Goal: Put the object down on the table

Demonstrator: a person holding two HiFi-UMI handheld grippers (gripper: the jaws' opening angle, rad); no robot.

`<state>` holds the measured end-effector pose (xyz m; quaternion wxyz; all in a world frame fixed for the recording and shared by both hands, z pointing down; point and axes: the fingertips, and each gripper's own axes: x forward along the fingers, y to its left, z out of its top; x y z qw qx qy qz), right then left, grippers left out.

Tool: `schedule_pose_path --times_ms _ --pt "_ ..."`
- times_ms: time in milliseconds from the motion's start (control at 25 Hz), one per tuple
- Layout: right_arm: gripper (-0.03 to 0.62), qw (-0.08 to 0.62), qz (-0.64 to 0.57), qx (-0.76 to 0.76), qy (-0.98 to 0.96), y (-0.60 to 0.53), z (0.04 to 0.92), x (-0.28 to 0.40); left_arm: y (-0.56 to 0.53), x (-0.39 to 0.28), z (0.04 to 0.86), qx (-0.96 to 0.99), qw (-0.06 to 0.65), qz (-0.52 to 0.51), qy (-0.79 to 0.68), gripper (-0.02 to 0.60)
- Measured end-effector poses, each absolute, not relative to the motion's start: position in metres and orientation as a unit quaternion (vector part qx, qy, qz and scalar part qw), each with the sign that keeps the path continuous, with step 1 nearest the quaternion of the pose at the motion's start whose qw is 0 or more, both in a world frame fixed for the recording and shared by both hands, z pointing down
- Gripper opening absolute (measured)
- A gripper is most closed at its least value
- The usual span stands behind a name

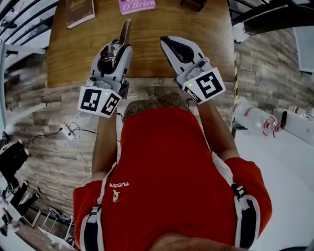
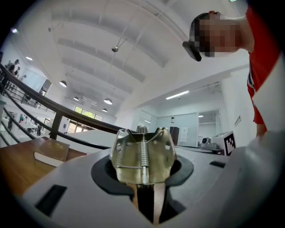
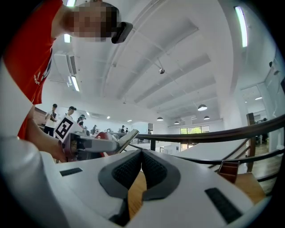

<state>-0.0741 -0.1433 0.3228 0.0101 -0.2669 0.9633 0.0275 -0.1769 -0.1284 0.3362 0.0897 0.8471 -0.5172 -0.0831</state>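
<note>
A shiny metal spring tool (image 2: 143, 153) with a coil down its middle sits between the pads of my left gripper (image 2: 144, 187), which is shut on it. From the head view the left gripper (image 1: 117, 48) hovers over the near edge of the wooden table (image 1: 152, 59), and the spring tool (image 1: 124, 33) sticks out forward past its jaws. My right gripper (image 1: 168, 43) hangs beside it to the right, above the same table edge. In the right gripper view the right gripper (image 3: 141, 156) is shut with nothing between its pads. The spring tool's flat end (image 3: 125, 137) shows at the left there.
A brown book (image 1: 79, 11), a pink book (image 1: 136, 5) and a dark object (image 1: 194, 4) lie at the table's far side. On the floor there are a power strip (image 1: 68, 131) at the left and plastic bottles (image 1: 255, 117) at the right. A black railing (image 3: 213, 133) runs behind.
</note>
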Motion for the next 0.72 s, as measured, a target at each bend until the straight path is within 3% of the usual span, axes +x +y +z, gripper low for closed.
schedule_pose_path --times_ms 720 --pt "0.025 -0.056 0.01 -0.277 0.959 -0.205 0.384 -0.068 -0.218 -0.152 0.437 0.848 0.169 0.045 -0.5 0.164"
